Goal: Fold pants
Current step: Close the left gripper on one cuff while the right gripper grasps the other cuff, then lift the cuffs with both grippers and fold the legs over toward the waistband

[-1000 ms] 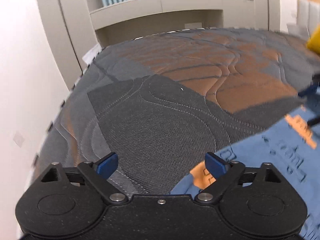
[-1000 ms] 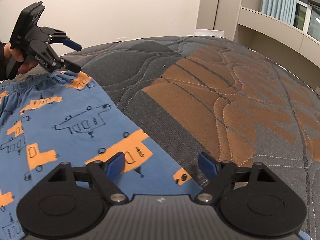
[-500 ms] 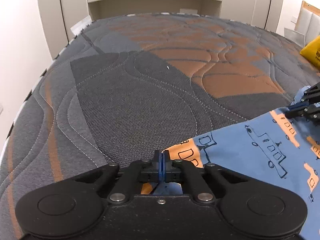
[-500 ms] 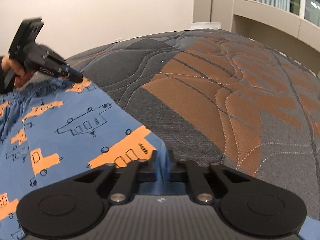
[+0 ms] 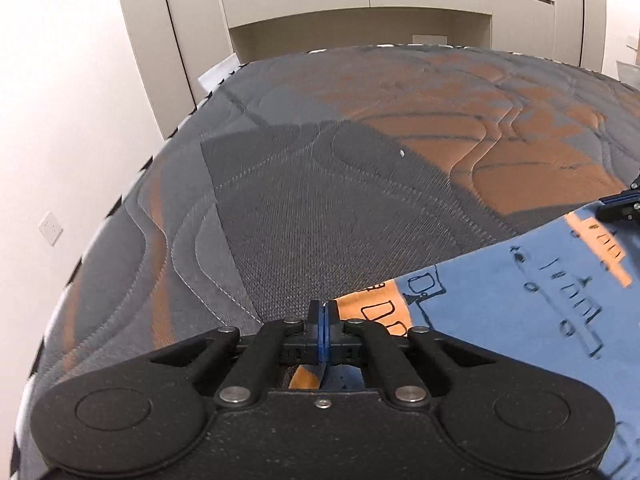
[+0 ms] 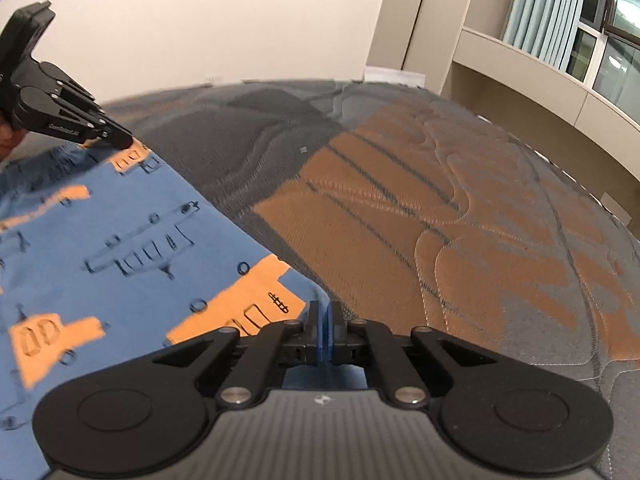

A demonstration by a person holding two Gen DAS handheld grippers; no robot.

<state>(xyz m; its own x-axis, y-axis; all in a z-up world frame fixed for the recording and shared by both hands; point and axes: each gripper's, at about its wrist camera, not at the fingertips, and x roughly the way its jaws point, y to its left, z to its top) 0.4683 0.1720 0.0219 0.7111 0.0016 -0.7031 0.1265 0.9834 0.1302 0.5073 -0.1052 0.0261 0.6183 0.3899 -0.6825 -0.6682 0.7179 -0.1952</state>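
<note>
The pants (image 5: 520,312) are blue with orange vehicle prints and lie on the quilted grey and orange mattress (image 5: 320,200). My left gripper (image 5: 322,312) is shut on one corner of their edge. My right gripper (image 6: 323,316) is shut on the other corner of the same edge of the pants (image 6: 120,264). The edge is stretched between the two and lifted slightly off the mattress (image 6: 460,220). The left gripper also shows in the right wrist view (image 6: 120,141), and the right gripper at the right edge of the left wrist view (image 5: 618,208).
A beige wardrobe and shelf unit (image 5: 360,8) stands beyond the far end of the mattress. A white wall (image 5: 60,120) runs close along its left side. A window ledge with curtains (image 6: 540,40) lies to the right.
Both grippers were open a second ago and have shut on the pants' edge. Both have since risen, lifting and stretching the edge.
</note>
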